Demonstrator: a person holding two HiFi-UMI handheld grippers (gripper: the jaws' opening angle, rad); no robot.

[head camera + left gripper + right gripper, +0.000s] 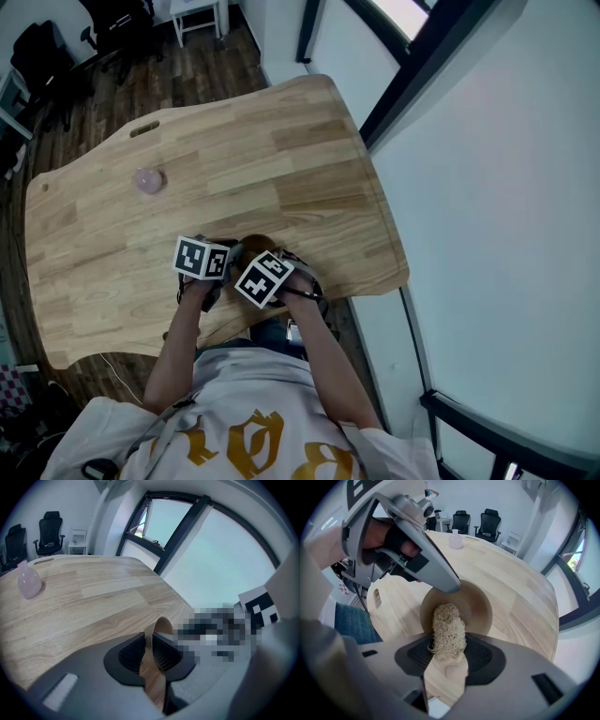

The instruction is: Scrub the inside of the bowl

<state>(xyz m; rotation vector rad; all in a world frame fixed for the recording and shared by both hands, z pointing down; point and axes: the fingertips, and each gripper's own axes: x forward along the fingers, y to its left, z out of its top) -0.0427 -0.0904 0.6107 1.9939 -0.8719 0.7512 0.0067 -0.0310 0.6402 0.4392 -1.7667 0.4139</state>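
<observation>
A brown wooden bowl (255,246) sits tilted at the near edge of the wooden table (281,159), between both grippers. My left gripper (228,260) is shut on the bowl's rim (163,625), which passes between its jaws (148,651). My right gripper (449,654) is shut on a tan fibrous scrubber (448,629). The scrubber's tip reaches into the bowl's hollow (474,605). In the right gripper view the left gripper (451,588) clamps the bowl's upper rim, held by a gloved hand (396,543). Most of the bowl is hidden under the marker cubes in the head view.
A small pink vase (148,180) stands at the table's far left, also seen as the vase (28,582) and the vase (455,541). Black office chairs (49,531) stand beyond the table. A dark-framed window (412,66) runs along the right. The person's torso (234,412) is against the table's near edge.
</observation>
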